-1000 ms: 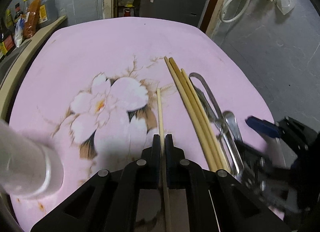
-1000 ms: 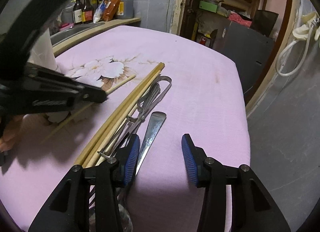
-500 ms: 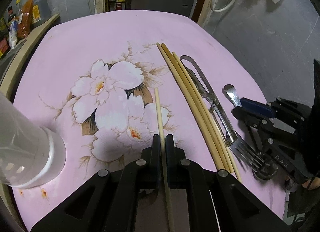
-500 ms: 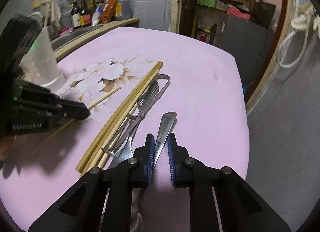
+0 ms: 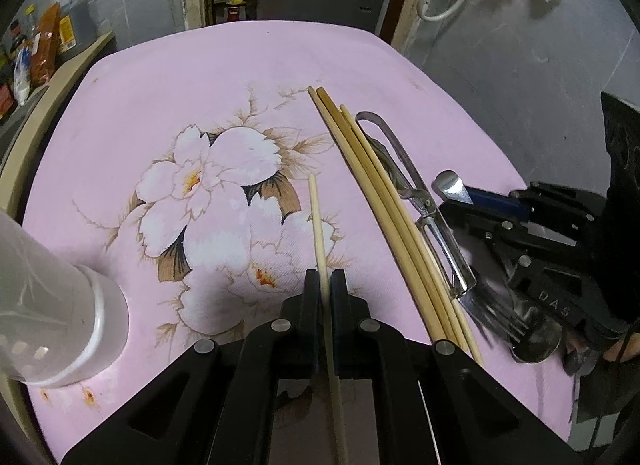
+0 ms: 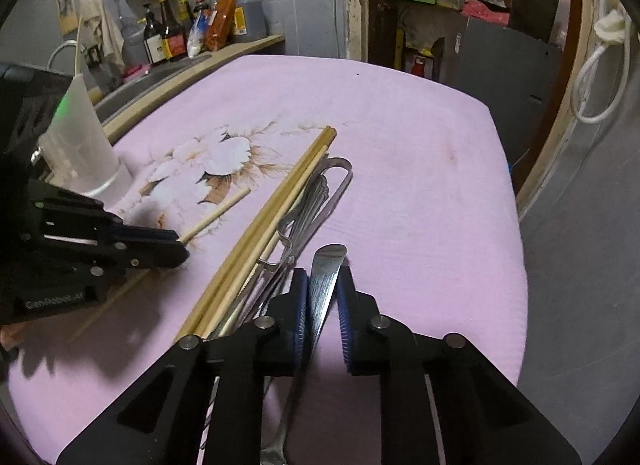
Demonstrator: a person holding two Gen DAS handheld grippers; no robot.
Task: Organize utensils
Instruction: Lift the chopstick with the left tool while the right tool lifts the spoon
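My left gripper (image 5: 325,285) is shut on a single pale chopstick (image 5: 316,217) that points away over the flowered pink cloth. In the right wrist view the same gripper (image 6: 176,243) holds that chopstick (image 6: 218,213) at the left. My right gripper (image 6: 322,285) has its blue pads closing on the flat handle of a metal spoon (image 6: 328,265), which stands between them and looks pinched. Beside it lie a bundle of long wooden chopsticks (image 6: 280,193), a metal peeler (image 5: 444,241) and a fork (image 5: 496,305). A frosted plastic holder (image 5: 52,313) stands at the left.
The pink tablecloth (image 6: 420,205) ends at a drop to grey floor on the right. Behind the holder (image 6: 84,145) a counter carries sauce bottles (image 6: 172,37) and a sink. A doorway and shelves lie beyond the far edge.
The right gripper's jaws went from wide apart to closed around the spoon handle, which now sits turned between the pads. The left gripper has kept its hold on the chopstick.
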